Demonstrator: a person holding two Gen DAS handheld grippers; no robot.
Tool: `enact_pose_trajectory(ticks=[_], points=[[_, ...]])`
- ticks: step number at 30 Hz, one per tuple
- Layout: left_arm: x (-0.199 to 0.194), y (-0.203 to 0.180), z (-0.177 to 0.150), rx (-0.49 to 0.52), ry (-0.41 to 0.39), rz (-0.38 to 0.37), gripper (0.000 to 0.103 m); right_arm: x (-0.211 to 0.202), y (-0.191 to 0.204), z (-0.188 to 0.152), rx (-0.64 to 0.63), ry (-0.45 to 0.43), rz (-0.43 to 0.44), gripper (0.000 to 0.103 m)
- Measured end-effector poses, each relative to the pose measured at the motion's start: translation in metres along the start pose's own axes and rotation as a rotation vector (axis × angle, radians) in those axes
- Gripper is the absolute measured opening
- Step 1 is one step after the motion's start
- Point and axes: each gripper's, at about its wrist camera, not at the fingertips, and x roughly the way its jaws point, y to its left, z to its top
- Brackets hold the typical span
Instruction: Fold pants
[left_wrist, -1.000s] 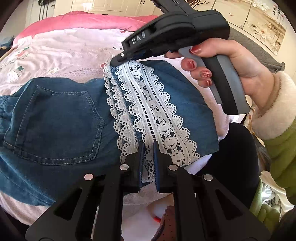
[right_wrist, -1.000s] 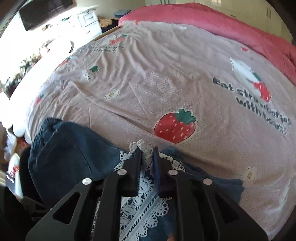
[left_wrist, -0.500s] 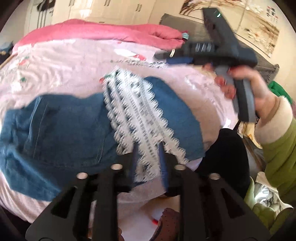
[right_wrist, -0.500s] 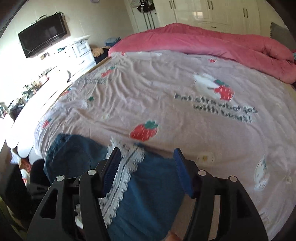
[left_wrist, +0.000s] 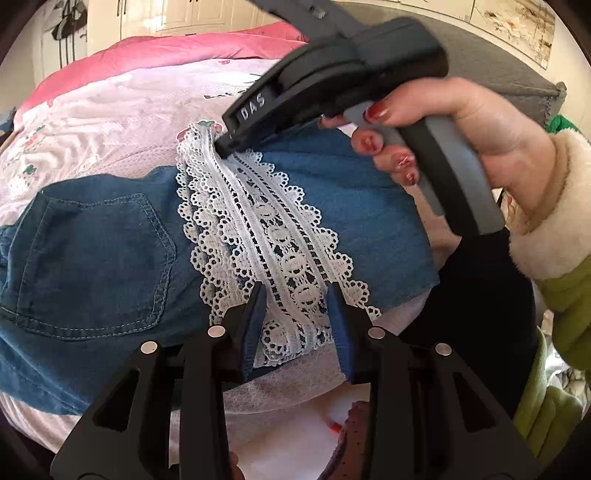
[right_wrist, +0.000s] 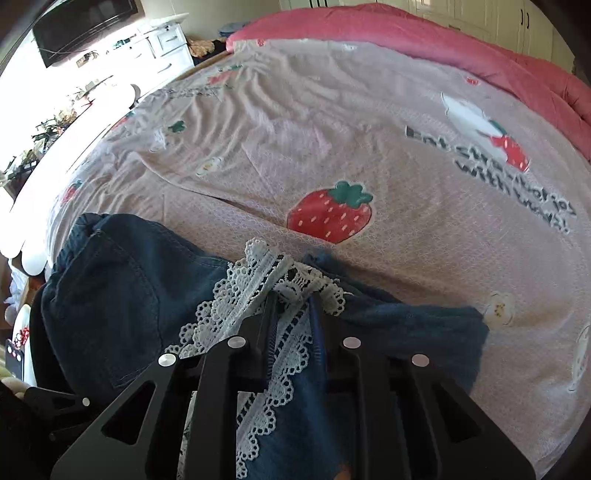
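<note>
Bed (right_wrist: 332, 122) with the pink printed sheet is filling both views, red quilt (right_wrist: 443, 40) bunched along the far edge. Pants (left_wrist: 92, 251) are lying flat near the bed's front edge, back pocket up, folded into a short block with the white lace trim (left_wrist: 266, 236) running across the top layer.

What's changing: left gripper (left_wrist: 295, 299) was clamped on the near end of the lace a second ago. Its jaws have just been opening and are now standing apart, straddling the lace with a visible gap each side, so I'm reading it as released. Right gripper (right_wrist: 291, 299) opened wide half a second ago while lifted off the cloth. It has now dropped again onto the far end of the lace, and its jaws have just been closing. They're sitting narrow, with lace bunching up between the fingers. Looks like a fresh pinch, though how firmly the pads are biting I can't tell.

Meaning for the task: likely a regrip in progress. Right side is re-seating at the far hem end while left lets go. Next fold or smoothing pull probably needs left to re-clamp first.

Readable text: "DAS" (left_wrist: 253, 107) in white on the right gripper's black body. Sheet print is reading "Eat strawberries with …" (right_wrist: 491, 177), last word too distorted to make out.
</note>
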Motion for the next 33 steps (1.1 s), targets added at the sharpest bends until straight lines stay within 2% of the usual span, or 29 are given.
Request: enact_pose_trajectory(ticks=[3, 8, 10, 11, 12, 15, 18, 24, 28, 33], points=[[-0.001, 0.004, -0.003, -0.011, -0.004, -0.007, 0.027, 0.003, -0.001, -0.001, 0.006, -0.004, 0.001, 0.017], [-0.006, 0.009, -0.004, -0.032, -0.006, -0.019, 0.027, -0.009, -0.009, 0.000, 0.085, -0.010, 0.056, 0.020], [-0.009, 0.011, -0.005, -0.046, -0.012, -0.029, 0.031, -0.019, -0.010, 0.000, 0.113, -0.022, 0.084, 0.033], [-0.011, 0.014, -0.006, -0.054, -0.015, -0.031, 0.033, -0.025, -0.009, 0.000, 0.120, -0.032, 0.099, 0.053], [-0.014, 0.017, -0.006, -0.067, -0.021, -0.032, 0.039, -0.033, -0.006, 0.000, 0.120, -0.051, 0.112, 0.064], [-0.026, 0.027, -0.007, -0.082, -0.042, -0.030, 0.041, -0.050, 0.003, -0.001, 0.090, -0.075, 0.107, 0.064], [-0.043, 0.041, -0.009, -0.111, -0.074, -0.016, 0.053, -0.062, 0.009, -0.001, 0.080, -0.090, 0.106, 0.067], [-0.088, 0.092, -0.022, -0.228, -0.156, 0.107, 0.077, -0.078, 0.030, -0.002, 0.029, -0.116, 0.121, 0.081], [-0.113, 0.129, -0.037, -0.341, -0.185, 0.197, 0.093, -0.080, 0.049, 0.004, -0.008, -0.126, 0.141, 0.085], [-0.126, 0.156, -0.051, -0.442, -0.188, 0.262, 0.093, -0.076, 0.077, 0.014, -0.065, -0.126, 0.166, 0.091]])
